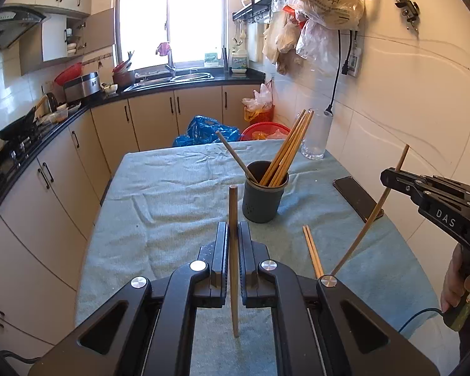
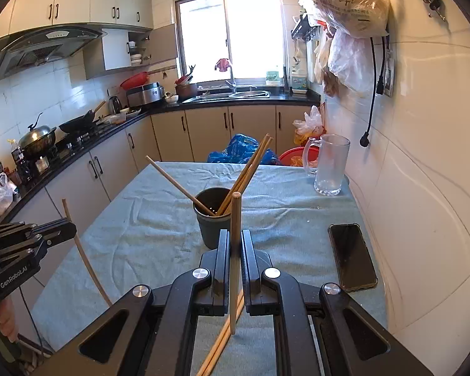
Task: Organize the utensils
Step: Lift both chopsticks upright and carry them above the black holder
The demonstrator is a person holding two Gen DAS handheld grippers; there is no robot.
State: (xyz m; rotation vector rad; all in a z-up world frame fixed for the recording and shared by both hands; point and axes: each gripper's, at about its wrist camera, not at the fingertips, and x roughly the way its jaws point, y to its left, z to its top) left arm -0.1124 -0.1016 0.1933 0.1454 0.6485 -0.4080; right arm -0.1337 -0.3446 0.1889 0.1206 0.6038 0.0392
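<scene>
Two grippers, one chopstick clamped in each, above the cloth-covered table.

Left gripper [image 1: 233,228] had its jaws closed nearly together on a chopstick [image 1: 233,206], long axis upright, blunt end up, tapered tip down just over the green cloth [image 1: 159,194]. Right gripper [image 2: 235,238] gripped likewise: its chopstick [image 2: 235,219] stood near vertical, thick end up, tip down. In the left view that second stick ran slantwise, top leaning right. Dark holder cup [image 1: 264,194] stood mid-table ahead of both, several chopsticks [image 1: 293,147] inside fanning up and right, one leaning left. A loose pair [image 1: 313,252] lay flat on the cloth, pointing away toward the cup. Phone [image 2: 352,257] lay to the right; glass mug [image 2: 330,164] at the far right corner.
</scene>
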